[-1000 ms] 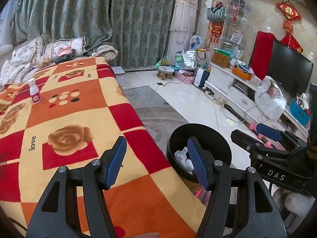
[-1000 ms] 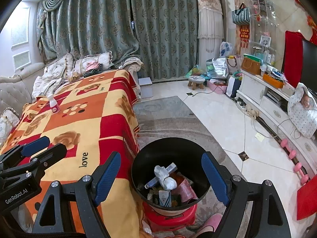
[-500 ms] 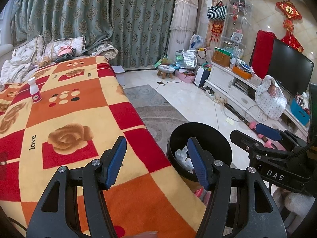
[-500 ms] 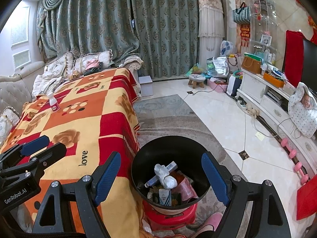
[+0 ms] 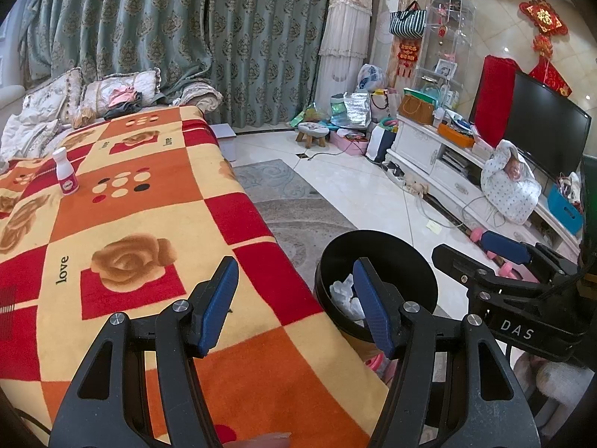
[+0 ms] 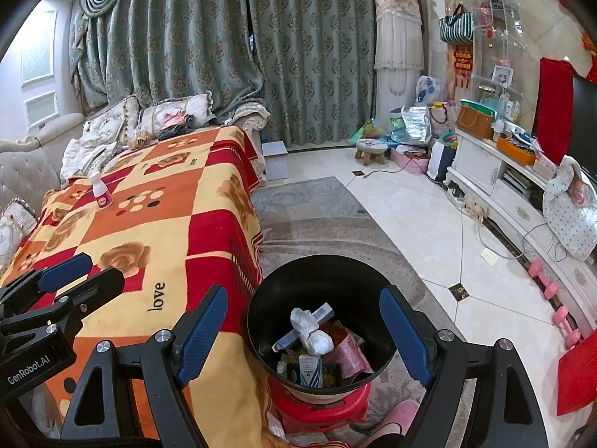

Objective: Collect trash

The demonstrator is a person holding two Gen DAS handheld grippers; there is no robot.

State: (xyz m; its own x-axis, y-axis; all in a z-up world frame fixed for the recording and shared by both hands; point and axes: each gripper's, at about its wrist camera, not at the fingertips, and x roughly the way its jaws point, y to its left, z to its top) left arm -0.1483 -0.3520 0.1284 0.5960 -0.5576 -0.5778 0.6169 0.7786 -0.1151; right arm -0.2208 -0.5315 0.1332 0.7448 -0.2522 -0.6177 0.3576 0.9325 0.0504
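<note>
nothing has moved since earlier; left gripper [image 5: 294, 304] and right gripper [image 6: 304, 332] both spread, empty, over black bin [image 6: 261, 310]; white bottle [image 5: 65, 171] upright on blanket [image 5: 149, 224]

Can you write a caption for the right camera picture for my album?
Open right gripper over a black bin of trash beside a blanket with one small bottle left.

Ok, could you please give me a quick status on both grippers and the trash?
Left gripper, right gripper open, empty. Small white bottle upright on checked blanket. Black round bin part full. Nothing in the way.
</note>
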